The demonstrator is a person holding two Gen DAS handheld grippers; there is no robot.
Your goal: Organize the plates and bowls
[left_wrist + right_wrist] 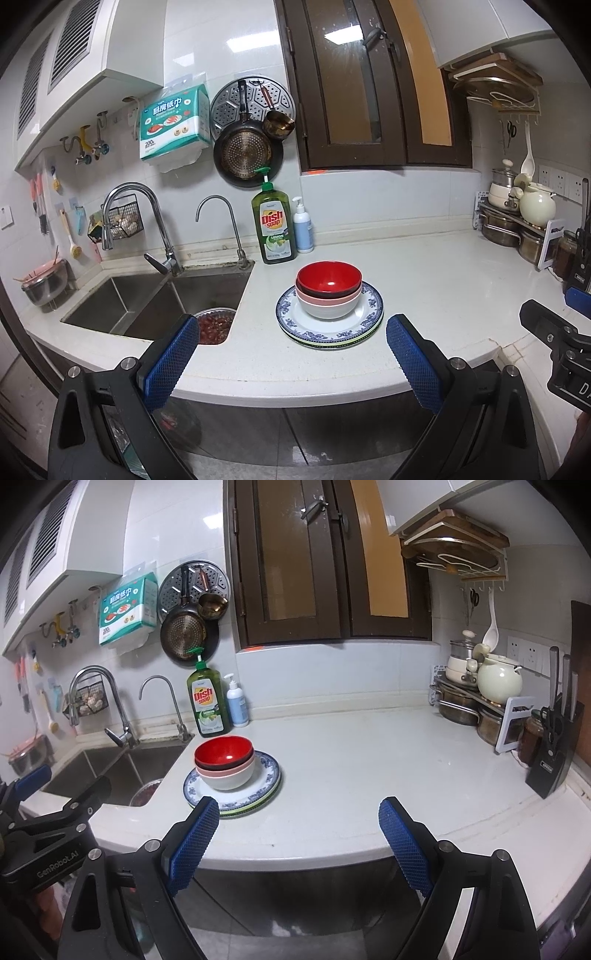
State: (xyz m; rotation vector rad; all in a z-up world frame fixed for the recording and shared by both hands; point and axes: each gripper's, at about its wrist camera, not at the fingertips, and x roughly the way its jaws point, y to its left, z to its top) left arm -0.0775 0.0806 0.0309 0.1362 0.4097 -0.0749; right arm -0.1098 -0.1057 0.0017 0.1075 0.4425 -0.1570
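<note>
both wrist views face counter (pixel 443 280), side-by-side

White tiled wall (pixel 236 44), dark brown window (pixel 354 85), pale countertop (pixel 443 280) beside steel sink (pixel 147 306).

Green bottle (pixel 274 221) reads "Dish soap" (LEMON below); left gripper (pixel 55 864) seemingly reads "GenRobot.AI".

Left claw (pixel 291 354): black angular arms, silver round screws, blue cross-hatched pads (pixel 171 360). Right claw (pixel 299 840): same build. White "GenRobot.AI" lettering on the left claw's black body.
</note>
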